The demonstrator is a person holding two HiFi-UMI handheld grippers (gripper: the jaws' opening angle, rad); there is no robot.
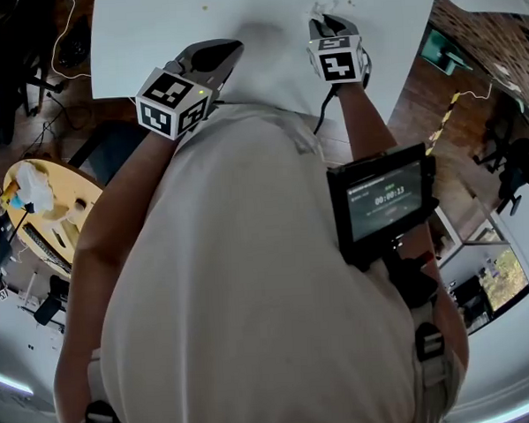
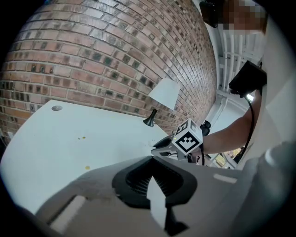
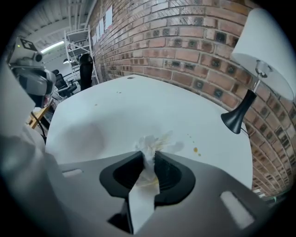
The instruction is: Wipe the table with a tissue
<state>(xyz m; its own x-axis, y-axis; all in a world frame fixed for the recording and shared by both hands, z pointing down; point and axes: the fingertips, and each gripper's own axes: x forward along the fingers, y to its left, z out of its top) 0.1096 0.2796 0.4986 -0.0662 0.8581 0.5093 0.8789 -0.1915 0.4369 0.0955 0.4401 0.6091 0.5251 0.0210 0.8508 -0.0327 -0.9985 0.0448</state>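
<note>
My right gripper (image 3: 148,155) is shut on a crumpled white tissue (image 3: 154,142) and holds it down against the white table (image 3: 115,111). A few small yellow spots (image 3: 195,150) lie on the table just right of the tissue. In the head view the right gripper (image 1: 325,23) reaches onto the table (image 1: 149,35) at the upper middle. My left gripper (image 1: 230,51) hovers over the table's near edge, to the left of the right one. Its jaws meet at the tips with nothing between them (image 2: 151,158). More yellow spots (image 2: 86,167) lie on the table ahead of the left gripper.
A black-stemmed lamp (image 3: 240,115) with a white shade stands at the table's far corner against a brick wall (image 2: 92,60). A round cable hole (image 2: 56,108) sits near the wall. A yellow round side table (image 1: 43,209) with clutter stands to the left on the floor.
</note>
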